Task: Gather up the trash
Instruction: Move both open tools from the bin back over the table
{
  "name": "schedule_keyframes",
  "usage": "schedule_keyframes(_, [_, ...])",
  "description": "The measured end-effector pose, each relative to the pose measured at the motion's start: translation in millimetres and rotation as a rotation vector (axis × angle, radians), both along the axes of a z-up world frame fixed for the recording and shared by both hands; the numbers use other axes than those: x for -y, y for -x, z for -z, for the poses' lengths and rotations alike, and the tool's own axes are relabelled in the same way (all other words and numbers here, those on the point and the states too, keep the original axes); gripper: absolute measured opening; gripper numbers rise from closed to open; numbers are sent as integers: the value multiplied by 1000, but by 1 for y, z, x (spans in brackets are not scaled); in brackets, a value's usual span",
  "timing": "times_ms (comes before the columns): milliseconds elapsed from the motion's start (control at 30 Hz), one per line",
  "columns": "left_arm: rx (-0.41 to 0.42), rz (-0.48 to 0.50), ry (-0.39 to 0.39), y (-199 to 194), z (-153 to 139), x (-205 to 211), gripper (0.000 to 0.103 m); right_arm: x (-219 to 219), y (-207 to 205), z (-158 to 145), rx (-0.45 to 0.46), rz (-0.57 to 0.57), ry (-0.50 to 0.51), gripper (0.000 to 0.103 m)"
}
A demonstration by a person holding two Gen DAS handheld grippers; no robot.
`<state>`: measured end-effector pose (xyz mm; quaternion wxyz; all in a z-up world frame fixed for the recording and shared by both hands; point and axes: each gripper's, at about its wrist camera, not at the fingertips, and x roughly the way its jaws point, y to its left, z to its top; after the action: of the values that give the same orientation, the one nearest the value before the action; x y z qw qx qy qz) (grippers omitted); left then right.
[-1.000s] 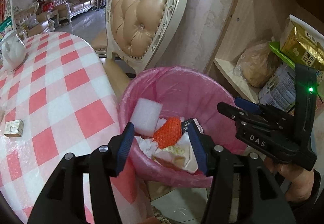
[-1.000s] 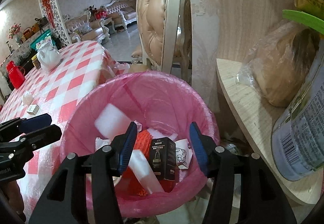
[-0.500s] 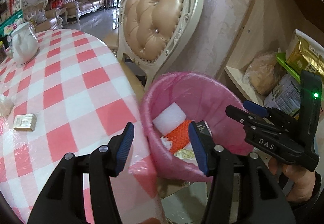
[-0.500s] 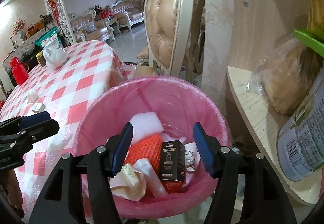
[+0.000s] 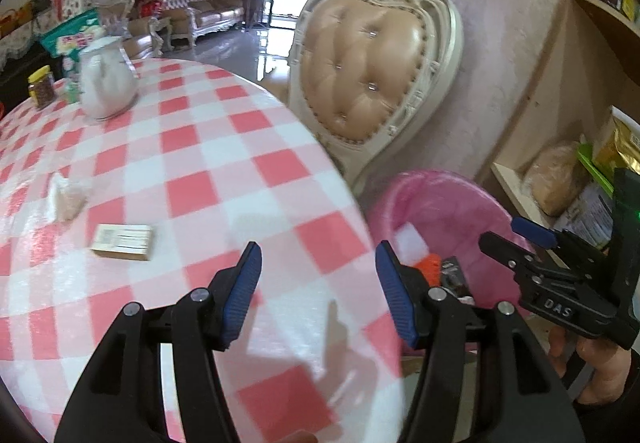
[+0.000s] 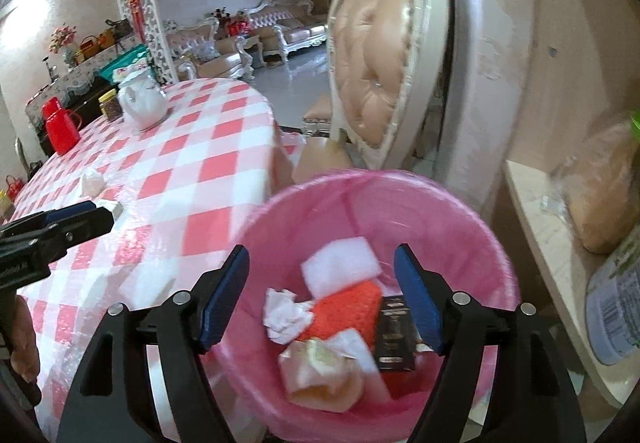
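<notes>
A pink-lined trash bin (image 6: 460,211) stands by the table and holds white foam (image 6: 340,263), an orange net, crumpled paper (image 6: 286,313) and a black box (image 6: 394,335). It also shows in the left wrist view (image 5: 452,203). My right gripper (image 6: 322,295) is open and empty above the bin. My left gripper (image 5: 320,287) is open and empty over the table's edge. On the checked tablecloth (image 5: 224,171) lie a small cardboard box (image 5: 122,241) and a crumpled wrapper (image 5: 66,195).
A white teapot (image 5: 106,83) and a jar (image 5: 40,87) stand at the table's far side, with a red flask (image 6: 60,125). A padded chair (image 5: 372,75) stands behind the bin. A wooden shelf (image 6: 560,243) with bags and a can is on the right.
My left gripper has swung left from above the bin to over the table. My right gripper has pulled back a little above the bin. Both stay open.
</notes>
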<state>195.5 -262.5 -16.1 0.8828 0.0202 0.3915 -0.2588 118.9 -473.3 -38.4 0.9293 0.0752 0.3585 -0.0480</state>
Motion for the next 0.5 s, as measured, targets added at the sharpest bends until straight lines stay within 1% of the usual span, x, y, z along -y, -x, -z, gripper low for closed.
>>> schedule_keyframes(200, [18, -67, -18, -17, -5, -40, 57, -32, -15, -4, 6, -59, 6, 73])
schedule_keyframes(500, [25, -157, -43, -49, -3, -96, 57, -79, -42, -7, 6, -148, 13, 73])
